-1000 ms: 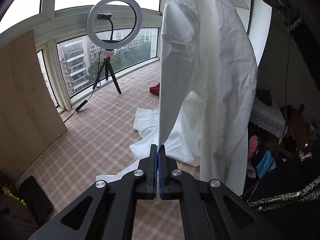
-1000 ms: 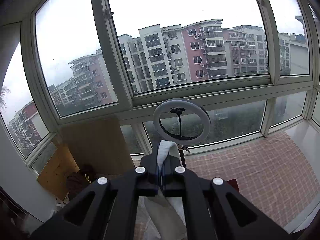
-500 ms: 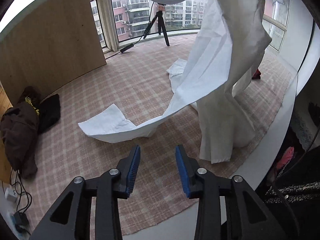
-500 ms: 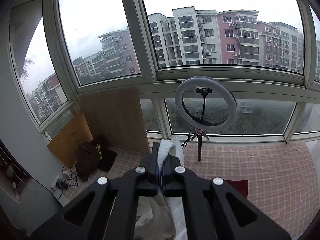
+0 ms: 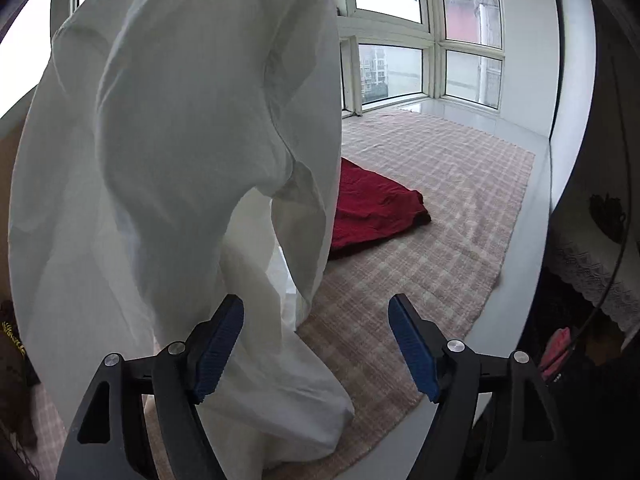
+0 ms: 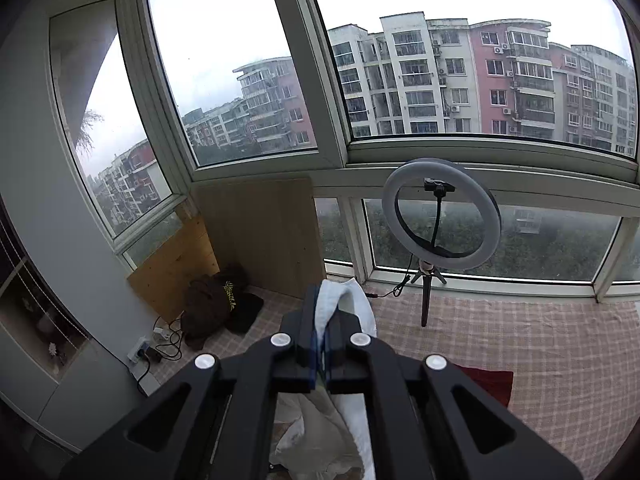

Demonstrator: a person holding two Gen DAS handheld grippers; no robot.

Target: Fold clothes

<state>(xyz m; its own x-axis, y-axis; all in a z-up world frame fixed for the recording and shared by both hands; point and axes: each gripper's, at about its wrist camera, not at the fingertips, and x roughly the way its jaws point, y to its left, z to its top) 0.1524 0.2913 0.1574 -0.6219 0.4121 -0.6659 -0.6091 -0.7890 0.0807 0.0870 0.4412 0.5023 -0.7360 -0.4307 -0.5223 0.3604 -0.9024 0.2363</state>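
Change: half a second ago the left gripper [image 5: 316,340] looked down on the floor with its blue-padded fingers [image 5: 218,344] partly apart; now they are spread wider and the view has swung to face the hanging white cotton garment [image 5: 180,160] close up. The right gripper [image 6: 322,344] stays clamped on the same cloth.

Left gripper: wide apart, holding nothing. The left finger sits in front of the lower drape of the garment; whether it touches the cloth cannot be told from this angle. The right finger stands over the rug, apart from the cloth.

Right gripper: jaws pressed together on a bunched edge of the white garment [image 6: 344,304], which sticks up past the fingertips and hangs down below them.

Garment position: in the left wrist view it hangs from above, fills the left half of the frame and pools on the pink-and-beige checked woven rug [image 5: 440,208] just ahead of the left finger.

Writing: a yellow print shows on the dark brown clothing heap [image 6: 218,304] by the light wooden board [image 6: 260,232], too small to read.

Other things: a crumpled red cloth [image 5: 372,208] lies on the rug behind the garment; a white ring light on a black tripod [image 6: 440,216] stands by the window.
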